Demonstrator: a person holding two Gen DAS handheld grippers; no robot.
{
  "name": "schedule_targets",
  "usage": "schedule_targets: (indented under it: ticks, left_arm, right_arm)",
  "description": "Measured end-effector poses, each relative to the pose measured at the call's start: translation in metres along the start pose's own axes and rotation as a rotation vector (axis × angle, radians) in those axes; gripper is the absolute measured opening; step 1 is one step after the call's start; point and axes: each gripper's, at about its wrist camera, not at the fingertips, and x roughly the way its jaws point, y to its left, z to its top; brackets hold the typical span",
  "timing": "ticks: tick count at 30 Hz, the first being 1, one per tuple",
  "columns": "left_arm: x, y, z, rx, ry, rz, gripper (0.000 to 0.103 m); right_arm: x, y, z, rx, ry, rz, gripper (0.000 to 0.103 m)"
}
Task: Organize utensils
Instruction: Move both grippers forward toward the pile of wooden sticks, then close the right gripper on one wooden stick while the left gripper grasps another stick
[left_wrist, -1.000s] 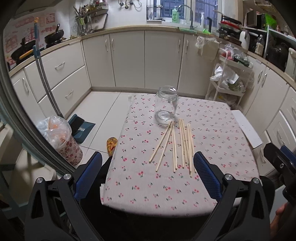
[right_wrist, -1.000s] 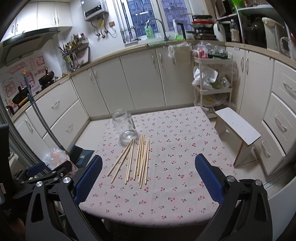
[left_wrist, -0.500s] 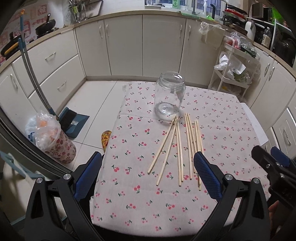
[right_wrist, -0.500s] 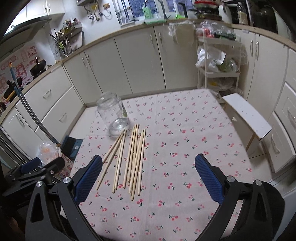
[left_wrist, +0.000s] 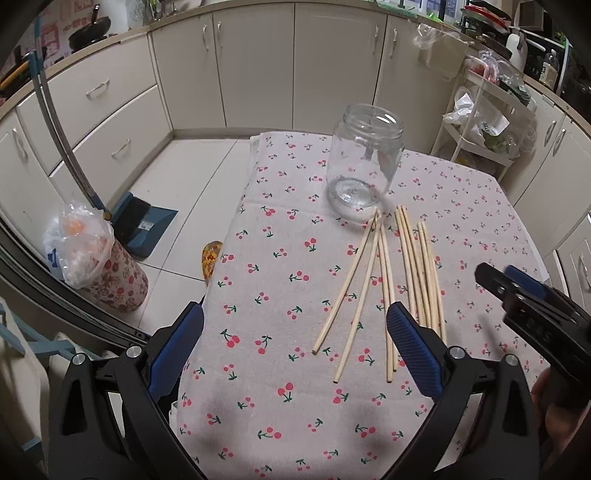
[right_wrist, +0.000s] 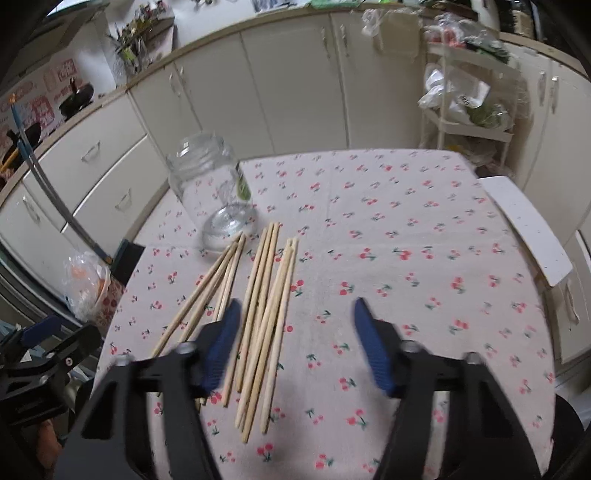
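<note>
Several wooden chopsticks lie loose, side by side, on the cherry-print tablecloth. An empty clear glass jar stands upright just beyond their far tips. My left gripper hovers open over the near left part of the cloth, its right finger above the chopsticks' near ends. My right gripper hangs over the chopsticks' near ends with its jaws closing. A few sticks lie between its fingers, and the pads do not press on them. Its tip also shows in the left wrist view as the right gripper.
A bin lined with a plastic bag and a blue dustpan stand on the floor left of the table. A white stool sits at the table's right edge, a wire rack behind it. Cabinets ring the room.
Both grippers have come down and forward over the table. The right gripper's jaws have narrowed from wide open, and the chopsticks' near ends now lie between its fingers.
</note>
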Motion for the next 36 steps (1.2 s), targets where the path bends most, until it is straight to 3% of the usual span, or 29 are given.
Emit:
schedule_targets:
  ticks: [8,14,20,31,36]
  left_arm:
    - [0.022,0.000,0.007,0.006,0.008,0.004,0.095]
    - [0.038,-0.002,0.015,0.029,0.008,0.017,0.095]
    - [0.058,-0.010,0.022,0.084,0.009,0.017,0.095]
    - [0.101,-0.041,0.035,0.218,0.029,-0.037,0.095]
    - [0.112,-0.041,0.039,0.219,0.048,-0.086,0.084]
  right_arm:
    - [0.043,0.004,0.004,-0.033,0.066,-0.002,0.034]
    - [0.064,0.012,0.005,-0.080,0.087,0.007,0.030]
    - [0.070,0.008,0.005,-0.118,0.100,-0.005,0.014]
    - [0.058,-0.028,0.005,-0.058,0.101,0.022,0.006]
    - [0.056,-0.035,0.005,-0.043,0.100,0.038,0.006]
